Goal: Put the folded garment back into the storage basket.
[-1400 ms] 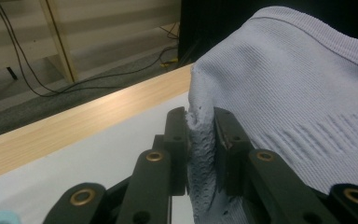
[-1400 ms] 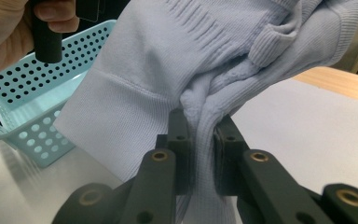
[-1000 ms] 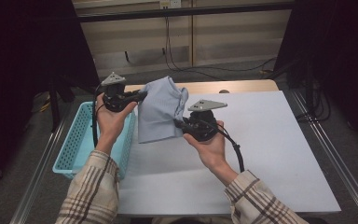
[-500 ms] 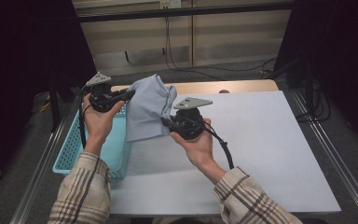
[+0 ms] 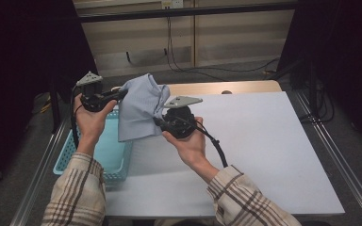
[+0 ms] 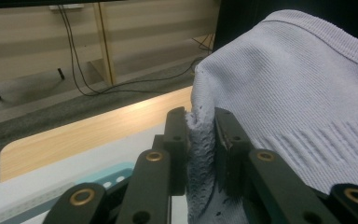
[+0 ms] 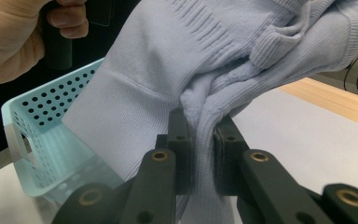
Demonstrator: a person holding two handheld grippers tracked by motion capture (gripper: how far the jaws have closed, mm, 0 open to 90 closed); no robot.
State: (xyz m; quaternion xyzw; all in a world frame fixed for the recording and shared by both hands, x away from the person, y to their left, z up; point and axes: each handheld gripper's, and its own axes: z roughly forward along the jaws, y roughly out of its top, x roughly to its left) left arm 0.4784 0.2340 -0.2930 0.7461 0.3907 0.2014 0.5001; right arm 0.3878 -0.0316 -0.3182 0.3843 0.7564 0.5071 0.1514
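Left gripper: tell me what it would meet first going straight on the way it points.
The left gripper is already shut on the grey knit garment; its bulk lies directly ahead. Beyond that, probably the right gripper, though depth is unclear.

Tabletop [image 5: 273, 155] right open; basket [image 5: 78, 155] left.

High view: above you, looking forward and down | your gripper views: close along their jaws | all share the cloth [image 5: 141, 110] and basket [image 5: 70, 155].

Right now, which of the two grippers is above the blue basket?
The left gripper. It holds the pale blue garment over the far end of the basket, while the right gripper grips the same garment over the white table.
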